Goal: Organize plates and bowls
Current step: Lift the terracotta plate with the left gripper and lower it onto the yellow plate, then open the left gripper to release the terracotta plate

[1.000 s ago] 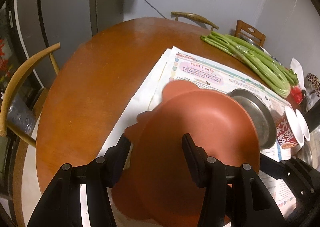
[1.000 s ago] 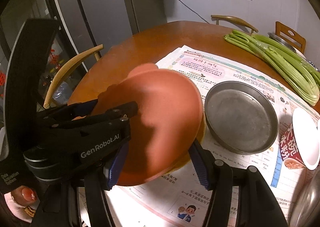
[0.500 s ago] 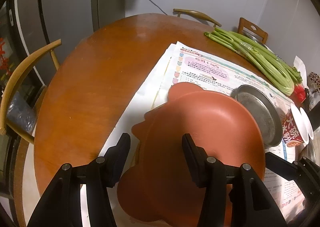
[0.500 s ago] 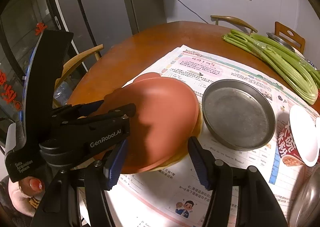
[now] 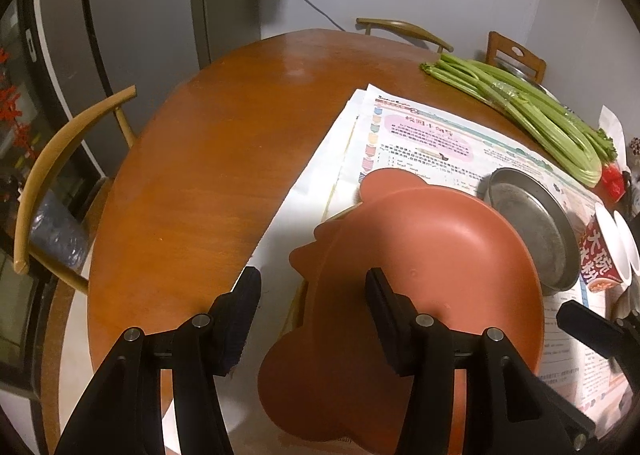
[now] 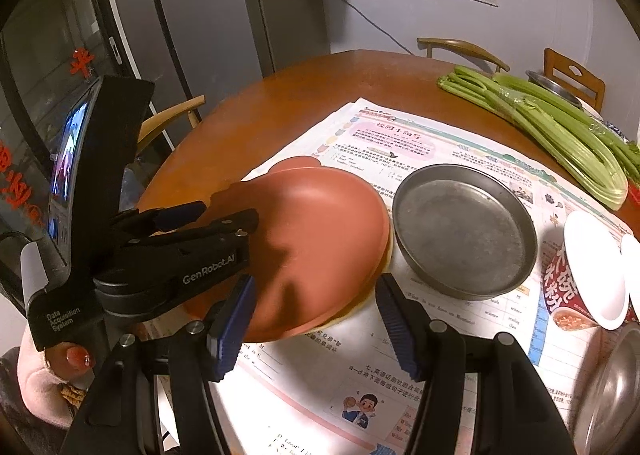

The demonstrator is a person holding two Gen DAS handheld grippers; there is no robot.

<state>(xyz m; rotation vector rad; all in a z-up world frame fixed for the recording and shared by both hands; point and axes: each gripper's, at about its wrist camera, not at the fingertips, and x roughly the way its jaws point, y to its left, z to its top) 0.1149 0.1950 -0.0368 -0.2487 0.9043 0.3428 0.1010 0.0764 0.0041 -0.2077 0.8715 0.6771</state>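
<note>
Now that the terracotta plate (image 6: 320, 239) has dropped from its tilt of a second ago onto the plate beneath, it lies stacked on the newspaper (image 6: 440, 143), touching the steel dish (image 6: 464, 231) at its 3 o'clock. Your left gripper (image 5: 312, 315) straddles its near rim with jaws wide, gripping nothing; your right gripper (image 6: 312, 319) is equally wide and empty. I judge this placement finished; the steel dish is next.
</note>
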